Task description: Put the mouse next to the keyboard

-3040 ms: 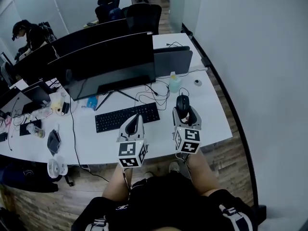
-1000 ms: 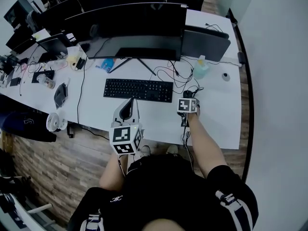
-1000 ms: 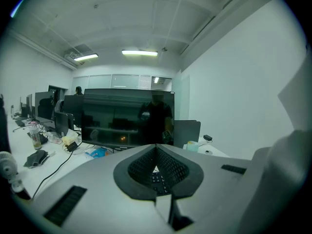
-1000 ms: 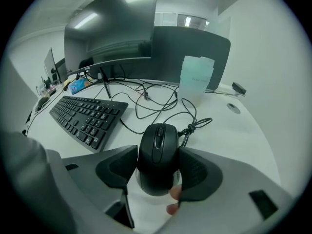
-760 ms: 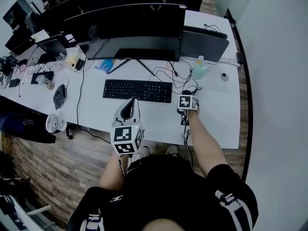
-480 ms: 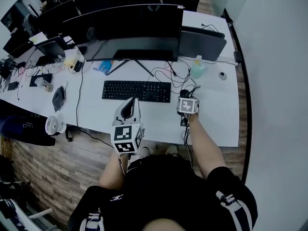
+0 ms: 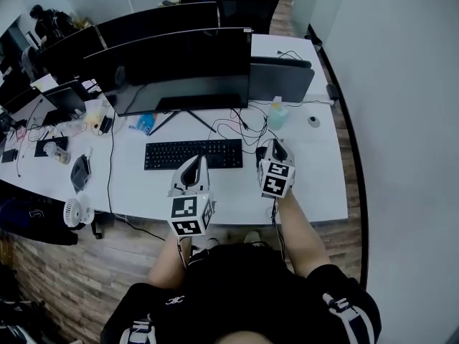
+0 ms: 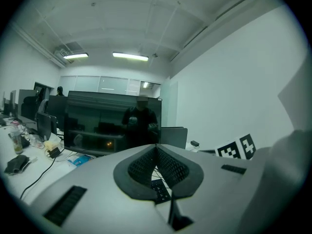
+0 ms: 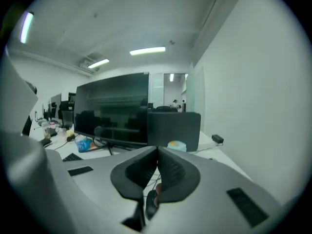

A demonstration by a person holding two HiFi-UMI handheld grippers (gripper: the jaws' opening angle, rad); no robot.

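Right gripper (image 7: 275, 145) rose, jaws just closed empty; mouse (image 9: 151, 204) orientation unclear.

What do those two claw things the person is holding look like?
The left gripper and right gripper are pale grey wedges narrowing to a tip, lined with black ribbed pads. Each carries a white cube printed with black square markers. The person wears a black top.

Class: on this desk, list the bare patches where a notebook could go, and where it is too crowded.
Bare: the strip between the keyboard and the desk's near edge; the right end, from the bottle to the front corner. Crowded: the cables between keyboard and monitor; the cluttered left end.
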